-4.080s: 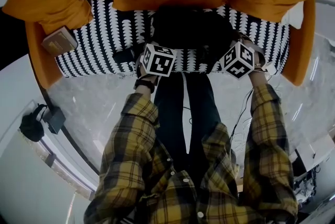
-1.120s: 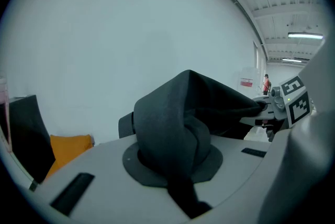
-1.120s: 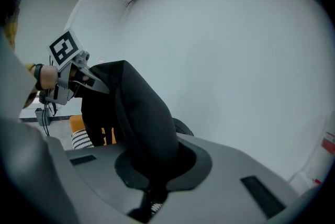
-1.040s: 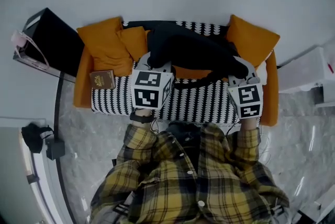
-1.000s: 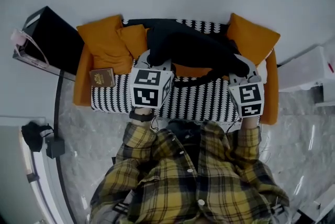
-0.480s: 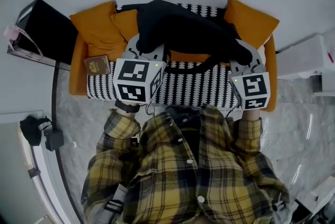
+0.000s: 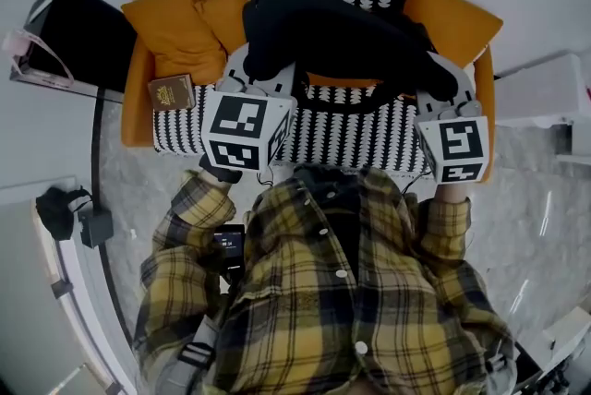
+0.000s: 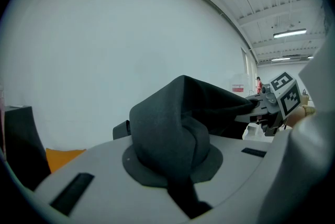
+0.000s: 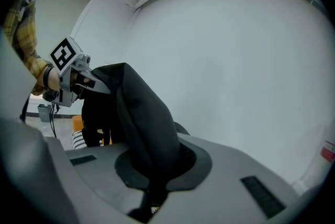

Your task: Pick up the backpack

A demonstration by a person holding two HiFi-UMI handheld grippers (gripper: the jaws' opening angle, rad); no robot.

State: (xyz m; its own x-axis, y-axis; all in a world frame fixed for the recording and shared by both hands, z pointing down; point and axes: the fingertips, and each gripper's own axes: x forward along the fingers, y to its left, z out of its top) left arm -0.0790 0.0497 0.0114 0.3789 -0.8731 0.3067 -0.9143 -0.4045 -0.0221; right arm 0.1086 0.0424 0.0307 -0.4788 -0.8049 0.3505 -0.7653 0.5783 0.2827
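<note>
backpack: black, up in the air over the sofa, at 12 o'clock from the person | left hand-held gripper: pinching its cloth, 11 o'clock | right hand-held gripper: pinching its cloth, 1 o'clock | change: earlier the backpack lay on the sofa seat

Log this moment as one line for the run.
left gripper: shut on backpack | right gripper: shut on backpack | backpack: held up over sofa
</note>
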